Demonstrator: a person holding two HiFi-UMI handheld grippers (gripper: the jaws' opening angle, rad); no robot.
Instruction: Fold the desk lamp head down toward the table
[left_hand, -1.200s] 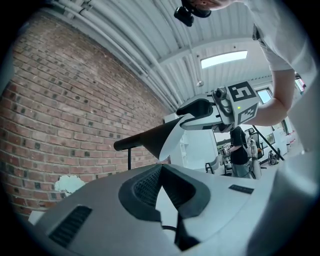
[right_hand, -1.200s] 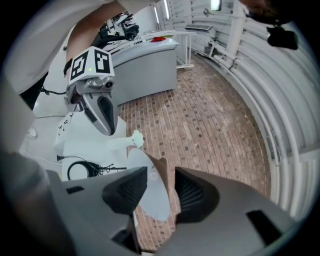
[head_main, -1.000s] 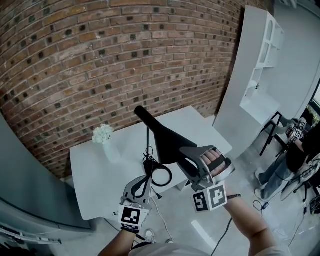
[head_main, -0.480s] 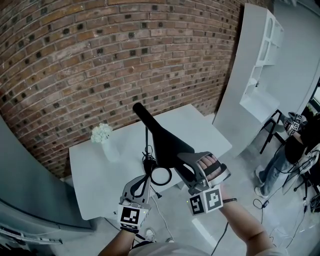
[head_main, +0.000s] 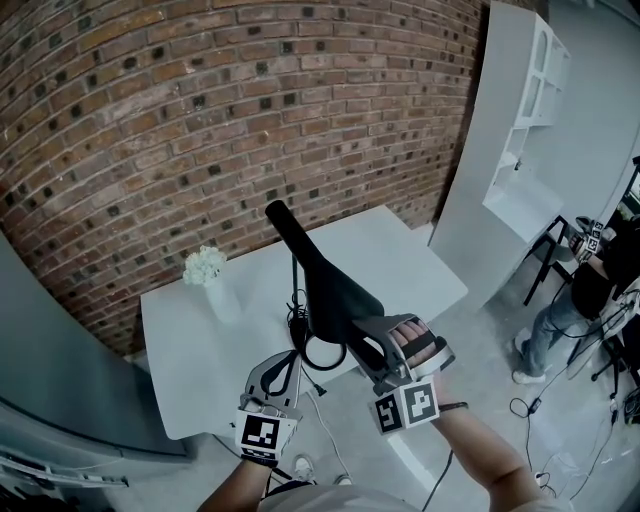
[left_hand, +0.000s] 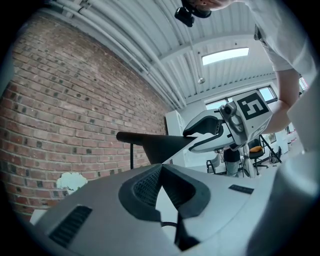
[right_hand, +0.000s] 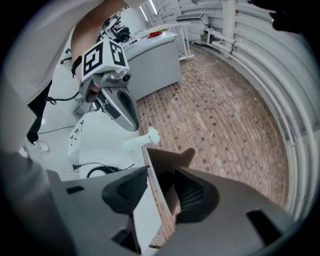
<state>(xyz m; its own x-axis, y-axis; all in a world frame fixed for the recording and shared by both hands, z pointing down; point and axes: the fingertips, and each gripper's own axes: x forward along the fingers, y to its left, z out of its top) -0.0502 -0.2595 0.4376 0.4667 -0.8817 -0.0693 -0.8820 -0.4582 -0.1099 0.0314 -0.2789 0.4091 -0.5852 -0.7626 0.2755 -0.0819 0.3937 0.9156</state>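
A black desk lamp stands on the white table (head_main: 400, 260), its long head (head_main: 320, 275) slanting up from a thin upright stem (head_main: 294, 280). My right gripper (head_main: 372, 338) is shut on the wide near end of the head; in the right gripper view the dark head (right_hand: 167, 165) sits between the pads. My left gripper (head_main: 292, 355) is low at the table's front edge beside the lamp's cable ring (head_main: 322, 352). Its tips meet and nothing shows between them. The left gripper view shows the lamp head (left_hand: 150, 142) level, with the right gripper (left_hand: 192, 137) at its end.
A small vase of white flowers (head_main: 205, 268) stands at the table's left rear. A brick wall (head_main: 200, 120) lies behind the table. A white shelf unit (head_main: 520, 130) stands at the right, with a person (head_main: 590, 290) and chairs beyond it.
My right gripper has shifted slightly left and toward me with the lamp head still held. The left gripper has stayed in place.
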